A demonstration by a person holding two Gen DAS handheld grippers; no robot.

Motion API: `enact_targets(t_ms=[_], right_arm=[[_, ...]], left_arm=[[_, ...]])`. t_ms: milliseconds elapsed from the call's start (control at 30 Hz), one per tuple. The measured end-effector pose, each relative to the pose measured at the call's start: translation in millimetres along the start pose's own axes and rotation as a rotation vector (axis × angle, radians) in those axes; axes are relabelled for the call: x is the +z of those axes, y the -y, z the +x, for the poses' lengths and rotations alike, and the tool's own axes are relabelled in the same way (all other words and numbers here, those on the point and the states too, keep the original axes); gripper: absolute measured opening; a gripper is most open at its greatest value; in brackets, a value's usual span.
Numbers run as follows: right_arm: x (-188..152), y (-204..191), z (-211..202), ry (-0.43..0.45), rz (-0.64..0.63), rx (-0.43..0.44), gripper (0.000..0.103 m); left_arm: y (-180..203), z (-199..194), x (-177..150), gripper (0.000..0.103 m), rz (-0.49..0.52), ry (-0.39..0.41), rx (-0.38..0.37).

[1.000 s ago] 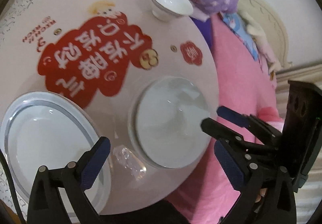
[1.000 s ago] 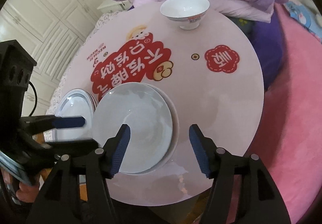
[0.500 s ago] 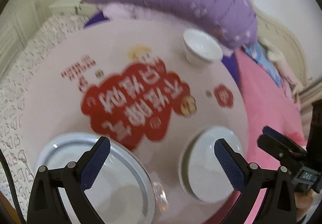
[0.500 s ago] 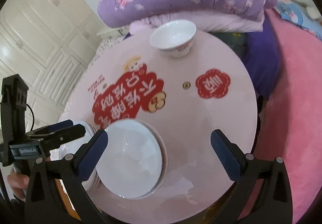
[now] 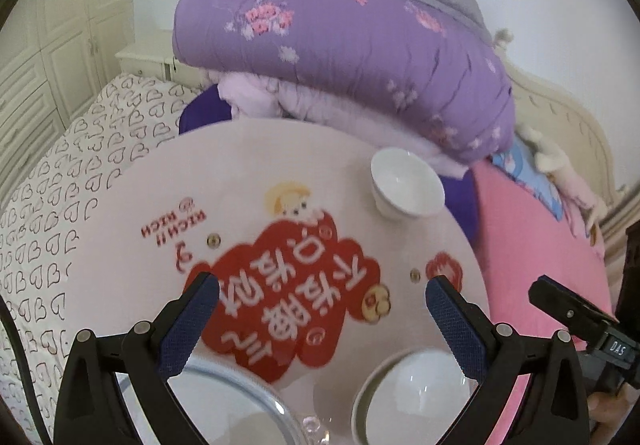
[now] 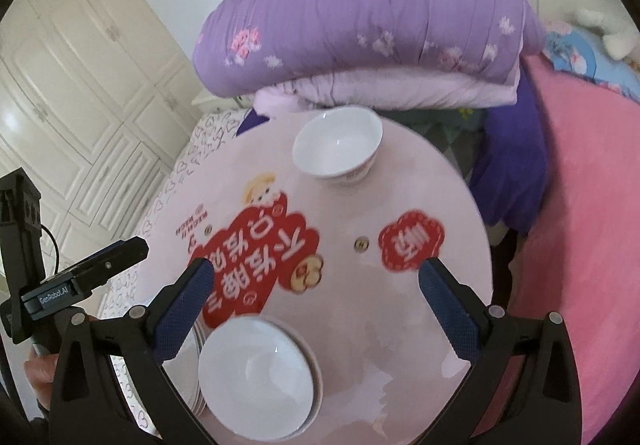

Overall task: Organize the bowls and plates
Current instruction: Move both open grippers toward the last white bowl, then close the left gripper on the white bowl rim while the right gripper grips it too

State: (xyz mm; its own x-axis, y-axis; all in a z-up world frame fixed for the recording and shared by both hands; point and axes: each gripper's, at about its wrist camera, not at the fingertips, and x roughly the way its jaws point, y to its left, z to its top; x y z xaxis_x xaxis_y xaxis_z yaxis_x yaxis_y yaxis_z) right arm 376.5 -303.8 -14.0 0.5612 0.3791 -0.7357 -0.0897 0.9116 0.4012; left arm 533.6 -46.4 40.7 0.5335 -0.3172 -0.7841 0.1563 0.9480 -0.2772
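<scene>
The lone bowl (image 6: 337, 144) sits well ahead of the right gripper (image 6: 312, 287), slightly left of the fingers' midline. Both grippers' fingers are spread wide and empty; the left gripper (image 5: 320, 303) is farther off.

Soft daylight, slight blur, heavy fisheye vignette.

The round surface (image 5: 120, 229) carries printed writing, all seen upside down from both wrist views. Small red Latin letters (image 5: 173, 223) near the far-left side appear to read "RICH!! RICH". A big red cloud shape (image 5: 288, 293) holds large white Chinese characters, too inverted and blurred to read surely. A smaller red blossom badge (image 6: 411, 245) bears one white character, not legible. The left tool's body (image 6: 54, 295) shows a white label "GenRobot.AI". The right tool's body (image 5: 616, 347) shows "DAS".
</scene>
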Motion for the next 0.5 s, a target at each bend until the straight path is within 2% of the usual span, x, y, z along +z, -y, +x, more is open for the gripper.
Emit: enact_targets(t_ms=[267,500], right_arm=[[45.0,19.2,13.9,0.026,0.025,-0.028,0.103],[75.0,43.0,49.8,-0.012,0.066,-0.046,0.103]], left_arm=[[2.4,33.0,35.8,0.102,-0.028,0.0,0.005],[11.7,86.0,69.3,0.102,-0.041,-0.061,0.005]])
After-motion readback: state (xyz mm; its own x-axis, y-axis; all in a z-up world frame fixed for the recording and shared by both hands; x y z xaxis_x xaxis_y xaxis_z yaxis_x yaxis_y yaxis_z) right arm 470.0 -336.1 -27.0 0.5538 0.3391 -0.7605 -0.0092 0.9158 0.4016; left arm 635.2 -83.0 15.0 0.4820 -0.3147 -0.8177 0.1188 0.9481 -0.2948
